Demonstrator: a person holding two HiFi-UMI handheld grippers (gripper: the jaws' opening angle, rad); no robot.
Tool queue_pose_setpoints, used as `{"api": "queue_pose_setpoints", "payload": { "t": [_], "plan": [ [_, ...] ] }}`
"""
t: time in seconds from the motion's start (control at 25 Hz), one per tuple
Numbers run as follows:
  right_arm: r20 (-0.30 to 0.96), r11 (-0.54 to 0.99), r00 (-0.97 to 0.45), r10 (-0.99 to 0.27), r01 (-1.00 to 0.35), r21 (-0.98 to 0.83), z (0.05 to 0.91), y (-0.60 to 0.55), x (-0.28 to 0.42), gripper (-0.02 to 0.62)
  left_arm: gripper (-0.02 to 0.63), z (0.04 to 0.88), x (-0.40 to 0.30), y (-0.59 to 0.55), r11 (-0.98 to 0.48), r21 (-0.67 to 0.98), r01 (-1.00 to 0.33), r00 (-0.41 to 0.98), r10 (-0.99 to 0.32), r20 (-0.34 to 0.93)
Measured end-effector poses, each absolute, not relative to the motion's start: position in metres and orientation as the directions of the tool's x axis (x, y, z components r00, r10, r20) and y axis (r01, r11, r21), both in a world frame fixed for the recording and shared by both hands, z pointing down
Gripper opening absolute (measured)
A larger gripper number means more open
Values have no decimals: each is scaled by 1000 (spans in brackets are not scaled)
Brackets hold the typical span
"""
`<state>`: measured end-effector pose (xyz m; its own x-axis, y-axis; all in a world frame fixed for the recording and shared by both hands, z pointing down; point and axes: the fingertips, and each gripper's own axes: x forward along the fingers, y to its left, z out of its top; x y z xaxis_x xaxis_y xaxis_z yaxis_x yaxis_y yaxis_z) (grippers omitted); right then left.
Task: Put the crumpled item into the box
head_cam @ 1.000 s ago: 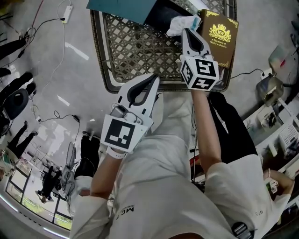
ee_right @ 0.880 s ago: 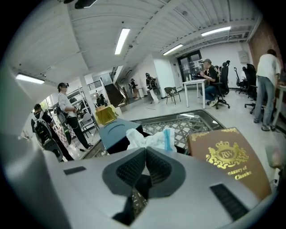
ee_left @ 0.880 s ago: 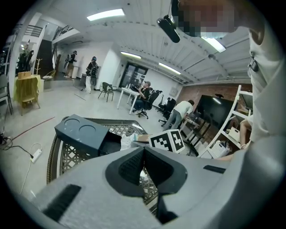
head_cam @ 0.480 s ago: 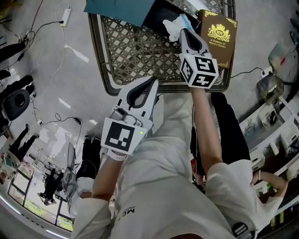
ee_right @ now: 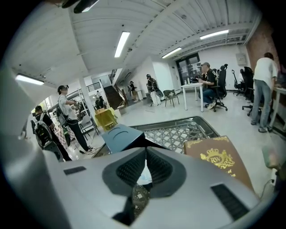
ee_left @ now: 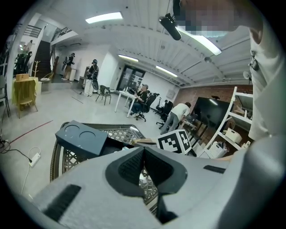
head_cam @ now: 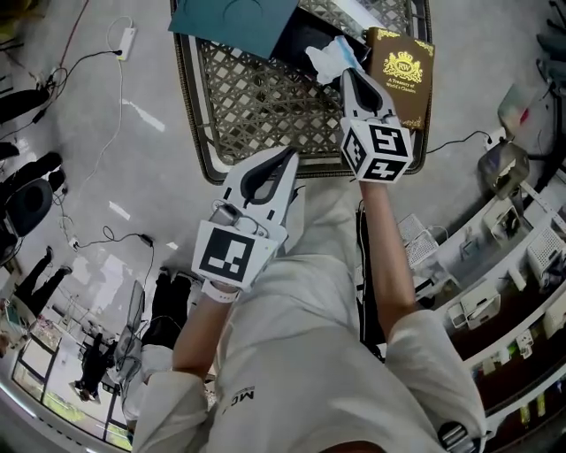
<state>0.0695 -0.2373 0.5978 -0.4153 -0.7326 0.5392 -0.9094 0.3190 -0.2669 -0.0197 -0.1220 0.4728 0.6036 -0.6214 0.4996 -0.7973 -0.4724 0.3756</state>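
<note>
The crumpled white item (head_cam: pixel 327 55) hangs at the tip of my right gripper (head_cam: pixel 347 72), over the edge of the open black box (head_cam: pixel 301 37). The jaws are shut on it. In the right gripper view the crumpled item (ee_right: pixel 145 175) shows as a white patch behind the closed right gripper (ee_right: pixel 145 150). The box's teal lid (head_cam: pixel 234 16) leans at the table's far side; it also shows as the teal lid (ee_right: pixel 121 136). My left gripper (head_cam: pixel 292 153) is shut and empty at the table's near rim, and the left gripper (ee_left: pixel 144 150) faces the teal lid (ee_left: pixel 81 137).
A brown book with gold print (head_cam: pixel 400 71) lies right of the box on the metal lattice table (head_cam: pixel 190 124). Cables and a power strip (head_cam: pixel 124 40) lie on the floor to the left. Shelving (head_cam: pixel 495 292) stands at the right. People and office chairs are far off.
My right gripper and the crumpled item have shifted slightly left, away from the book and toward the black box. The left gripper has stayed where it was.
</note>
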Motion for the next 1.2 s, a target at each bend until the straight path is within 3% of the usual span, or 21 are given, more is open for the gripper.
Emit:
{"api": "queue_pose_setpoints", "payload": {
  "t": [1.2],
  "plan": [
    [381,360,-399,-834,-917,-173,398,-146,78,19,25,350,-51,-83,-556,279,-783,622,-715,319]
  ]
}}
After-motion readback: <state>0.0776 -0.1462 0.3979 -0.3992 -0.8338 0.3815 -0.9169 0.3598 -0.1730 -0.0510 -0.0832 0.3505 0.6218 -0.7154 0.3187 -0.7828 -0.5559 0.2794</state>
